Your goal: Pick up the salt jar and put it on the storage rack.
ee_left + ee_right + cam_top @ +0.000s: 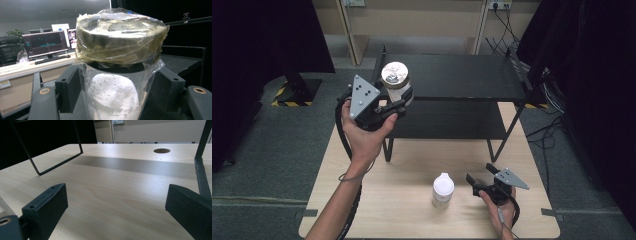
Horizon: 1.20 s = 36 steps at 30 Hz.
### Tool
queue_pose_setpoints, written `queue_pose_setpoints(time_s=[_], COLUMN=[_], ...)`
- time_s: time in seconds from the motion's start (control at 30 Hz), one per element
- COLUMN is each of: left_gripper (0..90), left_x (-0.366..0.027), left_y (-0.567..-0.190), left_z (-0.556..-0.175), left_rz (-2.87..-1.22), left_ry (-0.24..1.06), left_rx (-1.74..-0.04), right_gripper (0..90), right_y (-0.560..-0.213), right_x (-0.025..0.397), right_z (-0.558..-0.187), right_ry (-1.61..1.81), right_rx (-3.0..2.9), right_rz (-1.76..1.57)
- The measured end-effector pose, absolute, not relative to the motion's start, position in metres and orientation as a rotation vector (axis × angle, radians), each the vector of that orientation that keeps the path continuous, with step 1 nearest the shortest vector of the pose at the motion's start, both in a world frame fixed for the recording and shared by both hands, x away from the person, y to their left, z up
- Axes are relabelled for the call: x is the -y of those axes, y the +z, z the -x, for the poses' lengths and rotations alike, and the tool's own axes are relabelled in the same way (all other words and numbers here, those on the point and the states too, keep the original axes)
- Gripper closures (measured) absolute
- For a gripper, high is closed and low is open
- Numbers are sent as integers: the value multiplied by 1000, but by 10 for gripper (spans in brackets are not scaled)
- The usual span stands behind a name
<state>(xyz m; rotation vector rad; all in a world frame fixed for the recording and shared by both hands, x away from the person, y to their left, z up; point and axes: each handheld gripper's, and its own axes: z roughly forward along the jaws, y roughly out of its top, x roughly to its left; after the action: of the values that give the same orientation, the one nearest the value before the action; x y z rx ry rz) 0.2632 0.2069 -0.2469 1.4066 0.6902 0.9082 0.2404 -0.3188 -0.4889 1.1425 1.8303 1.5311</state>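
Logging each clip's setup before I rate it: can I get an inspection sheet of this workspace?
Surface: light wooden table, round hole at the back.
Job's things: jar with plastic-wrapped lid, white contents, held up near the black shelf rack; white bottle upright on the table.
Clutter: nothing seen.
Grippers: left gripper shut on the jar; right gripper open, low over the table.
Cables: black cable trails from the left gripper.
Surroundings: grey carpet, dark curtains, monitors on a desk.
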Motion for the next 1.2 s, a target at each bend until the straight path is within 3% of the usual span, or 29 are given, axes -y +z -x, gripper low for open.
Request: queue_pose_setpoints(time_s=[1.2], left_gripper=[307], left_x=[-188], left_y=[-224], left_z=[-298], left_rz=[-1449], left_ry=[949], left_rx=[-848], right_gripper=[46], right_y=[-489], right_x=[317], right_z=[-240], right_ry=[1526], right_rx=[-1841], right_rz=[-1124])
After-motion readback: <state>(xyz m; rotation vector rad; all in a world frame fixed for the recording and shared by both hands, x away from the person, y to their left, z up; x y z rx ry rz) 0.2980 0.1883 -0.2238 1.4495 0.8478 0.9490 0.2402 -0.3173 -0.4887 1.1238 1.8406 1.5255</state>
